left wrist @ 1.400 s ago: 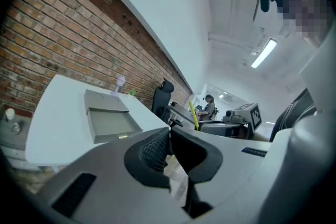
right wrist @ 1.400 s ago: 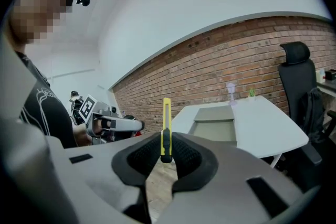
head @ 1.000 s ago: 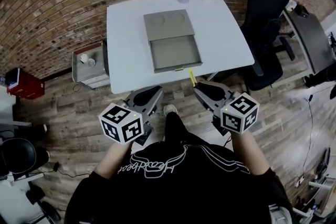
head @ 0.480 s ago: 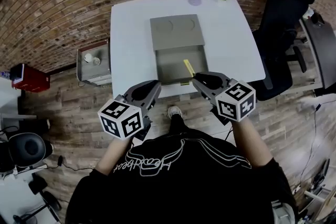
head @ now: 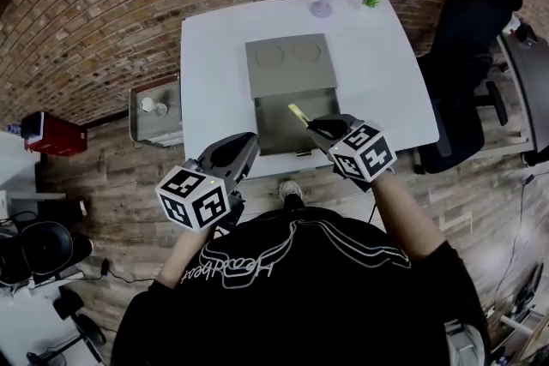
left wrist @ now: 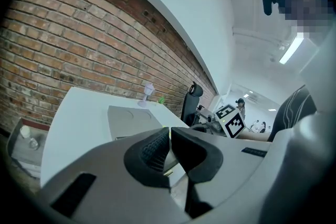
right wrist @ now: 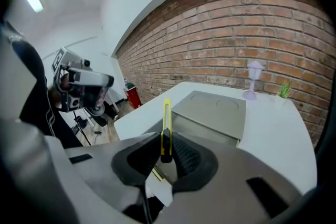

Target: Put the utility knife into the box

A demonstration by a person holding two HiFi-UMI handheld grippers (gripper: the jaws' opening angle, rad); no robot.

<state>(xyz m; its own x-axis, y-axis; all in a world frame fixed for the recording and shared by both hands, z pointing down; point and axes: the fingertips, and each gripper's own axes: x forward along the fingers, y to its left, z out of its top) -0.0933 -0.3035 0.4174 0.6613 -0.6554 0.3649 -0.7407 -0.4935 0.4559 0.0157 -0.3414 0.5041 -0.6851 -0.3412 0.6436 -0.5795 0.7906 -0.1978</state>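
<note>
Over the open box point(head: 274, 131) on the white worktop point(head: 210, 56), the head view shows the right tongs point(head: 310, 126) carrying the yellow utility knife point(head: 298, 113). Its tip is now above the box, whereas a second ago it hung at the worktop's near edge, short of the box. The left tongs point(head: 249, 139) hang at that near edge, idle.

From the left gripper view, the left tongs point(left wrist: 169, 139) are closed, pads together with nothing between them.

From the right gripper view, the right tongs point(right wrist: 165, 150) are clamped on the utility knife point(right wrist: 166, 113), which points up and forward toward the box point(right wrist: 210, 113). By my judgement the carry is nearly done, and only lowering and release remain.
</note>
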